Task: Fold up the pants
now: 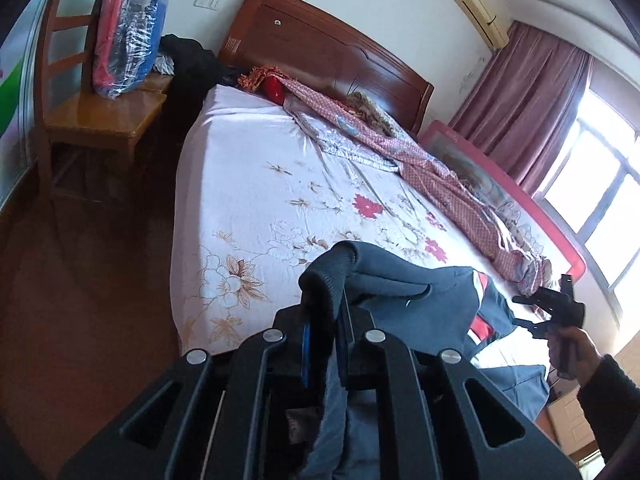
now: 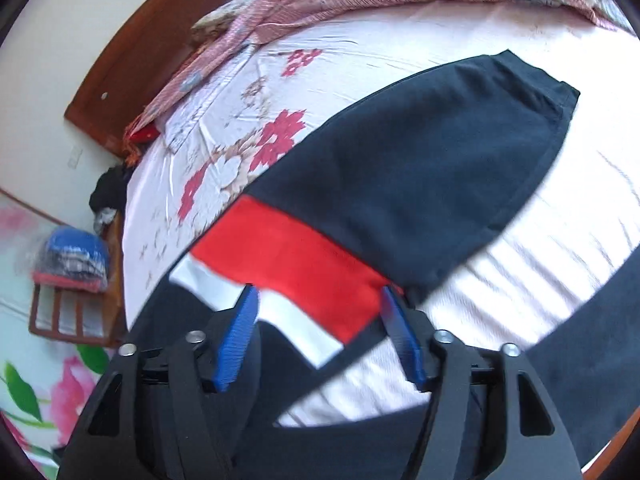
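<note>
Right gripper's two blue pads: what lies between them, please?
In the right wrist view, the right gripper stands open over the pants. Between its pads show the red and white bands; the pads do not press the cloth.

Bed [image 2: 560, 240] (floral sheet) bears pants [image 2: 420, 168], quilt [image 1: 440, 172].

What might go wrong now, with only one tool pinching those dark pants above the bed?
1. The left tool is shut on a bunched edge of the pants; if the fabric slips out, the lifted part may drop into a heap.
2. The right tool is open, pressing nothing, so pulling from one side could drag the leg askew across the flowered bedsheet.
3. The crumpled pink quilt lies close; the pants might snag it.
</note>
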Demonstrator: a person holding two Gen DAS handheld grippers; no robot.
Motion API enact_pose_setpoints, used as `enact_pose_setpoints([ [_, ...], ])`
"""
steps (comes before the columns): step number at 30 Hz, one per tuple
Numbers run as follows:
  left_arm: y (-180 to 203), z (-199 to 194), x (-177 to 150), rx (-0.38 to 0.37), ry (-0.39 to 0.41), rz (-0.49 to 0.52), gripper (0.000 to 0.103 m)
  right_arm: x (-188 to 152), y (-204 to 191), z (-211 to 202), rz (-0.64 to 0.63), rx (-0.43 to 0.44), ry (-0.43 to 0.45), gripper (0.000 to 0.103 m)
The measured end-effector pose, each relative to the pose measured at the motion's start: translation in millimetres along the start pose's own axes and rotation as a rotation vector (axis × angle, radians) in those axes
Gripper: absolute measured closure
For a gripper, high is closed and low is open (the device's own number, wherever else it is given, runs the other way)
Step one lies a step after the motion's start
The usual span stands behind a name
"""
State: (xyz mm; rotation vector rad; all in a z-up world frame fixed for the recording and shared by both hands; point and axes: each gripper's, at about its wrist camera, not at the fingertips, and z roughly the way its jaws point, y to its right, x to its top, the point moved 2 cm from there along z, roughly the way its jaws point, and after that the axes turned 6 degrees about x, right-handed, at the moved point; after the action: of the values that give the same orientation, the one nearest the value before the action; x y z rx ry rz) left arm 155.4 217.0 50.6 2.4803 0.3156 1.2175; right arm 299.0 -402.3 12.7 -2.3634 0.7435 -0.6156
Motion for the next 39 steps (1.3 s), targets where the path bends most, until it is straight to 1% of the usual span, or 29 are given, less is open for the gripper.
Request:
enact_pose_setpoints([
  [1, 2.3, -3.5, -0.9, -0.024, 0.004, -0.007, 0.094, 14.8, 0.2, 5.1, 0.052, -0.027, 0.009, 0.033],
  [2, 6.1, -5.2, -1.4, -0.040, 0.004, -0.001, 0.094, 26.7, -1.8, 12.7, 0.075, -0.058, -0.004, 0.029],
  [3, 10.0, -8.7, -1.6, -0.036, 0.006, 0.015, 0.094, 37.4, -2.0, 22.1, 0.106, -0.079, -0.024, 0.022],
  [4, 12.8, -11.8, -2.4, -0.049, 0.006, 0.024, 0.094, 44.8, 0.1, 28.4, 0.163, -0.075, -0.023, 0.023],
  [5, 14.3, -13.6, -2.8, -0.064, 0.006, 0.027, 0.094, 51.7, 1.4, 37.8, 0.209, -0.050, -0.043, 0.022],
  [6, 16.2, -17.2, -3.0, -0.072, 0.007, 0.029, 0.094, 57.6, 1.2, 50.2, 0.227, -0.042, -0.082, 0.022],
  [7, 17.6, -20.9, -3.7, -0.084, 0.008, 0.034, 0.094, 62.1, 3.0, 60.0, 0.247, -0.069, -0.097, 0.022],
  [8, 19.7, -24.5, -3.7, -0.094, 0.011, 0.042, 0.094, 67.0, 6.2, 63.7, 0.282, -0.076, -0.067, 0.022],
  [9, 20.6, -28.4, -4.4, -0.100, 0.015, 0.046, 0.094, 72.2, 6.0, 68.7, 0.288, -0.063, -0.049, 0.022],
  [10, 21.6, -32.2, -5.3, -0.108, 0.017, 0.052, 0.094, 75.3, 6.2, 74.4, 0.275, -0.085, -0.044, 0.023],
  [11, 22.8, -35.4, -6.2, -0.106, 0.019, 0.060, 0.094, 77.2, 5.9, 78.7, 0.260, -0.089, -0.038, 0.039],
  [12, 23.8, -38.2, -7.8, -0.102, 0.023, 0.074, 0.094, 78.1, 4.8, 82.1, 0.235, -0.081, -0.051, 0.065],
  [13, 23.3, -40.2, -8.8, -0.090, 0.028, 0.083, 0.094, 78.9, 3.8, 80.3, 0.206, -0.084, -0.048, 0.076],
  [14, 21.8, -40.9, -9.2, -0.085, 0.029, 0.082, 0.094, 78.0, 2.7, 74.6, 0.187, -0.056, -0.039, 0.089],
  [15, 19.3, -41.0, -9.6, -0.080, 0.031, 0.073, 0.094, 76.2, 2.1, 65.1, 0.171, -0.015, -0.025, 0.094],
  [16, 16.3, -41.3, -9.9, -0.062, 0.039, 0.065, 0.094, 74.2, 3.4, 54.2, 0.162, 0.018, -0.014, 0.095],
  [17, 12.9, -41.4, -10.7, -0.042, 0.045, 0.058, 0.094, 70.0, 6.0, 37.7, 0.166, 0.072, 0.010, 0.095],
  [18, 9.8, -42.6, -12.3, -0.035, 0.049, 0.045, 0.094, 64.4, 11.1, 19.3, 0.174, 0.135, 0.036, 0.095],
  [21, 7.1, -54.4, -20.9, -0.026, 0.071, 0.029, 0.094, 32.6, 29.3, -41.8, 0.154, 0.251, 0.070, 0.095],
  [24, 9.4, -74.8, -34.7, -0.029, 0.068, 0.037, 0.094, -16.9, 62.9, -99.3, 0.149, 0.299, 0.088, 0.095],
  [27, 11.7, -96.3, -54.8, -0.031, 0.027, 0.051, 0.094, -72.0, 111.4, -137.0, 0.198, 0.298, 0.084, 0.095],
  [29, 15.4, -108.9, -70.3, -0.024, -0.004, 0.082, 0.092, -107.0, 146.1, -147.1, 0.243, 0.263, 0.071, 0.095],
  [31, 19.7, -119.7, -88.4, -0.013, -0.048, 0.113, 0.091, -138.1, 178.7, -146.6, 0.297, 0.232, 0.042, 0.095],
  [32, 20.7, -122.3, -97.4, -0.009, -0.070, 0.113, 0.091, -150.7, 191.2, -145.2, 0.307, 0.202, 0.034, 0.095],
  [33, 22.8, -122.9, -111.4, -0.005, -0.109, 0.120, 0.091, -161.9, 203.2, -141.5, 0.335, 0.192, 0.030, 0.095],
  [34, 26.4, -124.0, -120.0, 0.009, -0.124, 0.145, 0.091, -171.5, 215.8, -137.8, 0.374, 0.193, 0.027, 0.095],
  [35, 30.0, -123.5, -130.0, 0.035, -0.139, 0.177, 0.091, -177.5, 224.6, -135.4, 0.389, 0.185, 0.030, 0.095],
  [36, 32.7, -123.6, -141.0, 0.043, -0.159, 0.193, 0.091, -181.3, 230.4, -135.4, 0.394, 0.179, 0.044, 0.095],
  [39, 32.2, -127.1, -153.3, 0.056, -0.173, 0.192, 0.091, -185.6, 230.5, -137.8, 0.398, 0.184, 0.058, 0.095],
])
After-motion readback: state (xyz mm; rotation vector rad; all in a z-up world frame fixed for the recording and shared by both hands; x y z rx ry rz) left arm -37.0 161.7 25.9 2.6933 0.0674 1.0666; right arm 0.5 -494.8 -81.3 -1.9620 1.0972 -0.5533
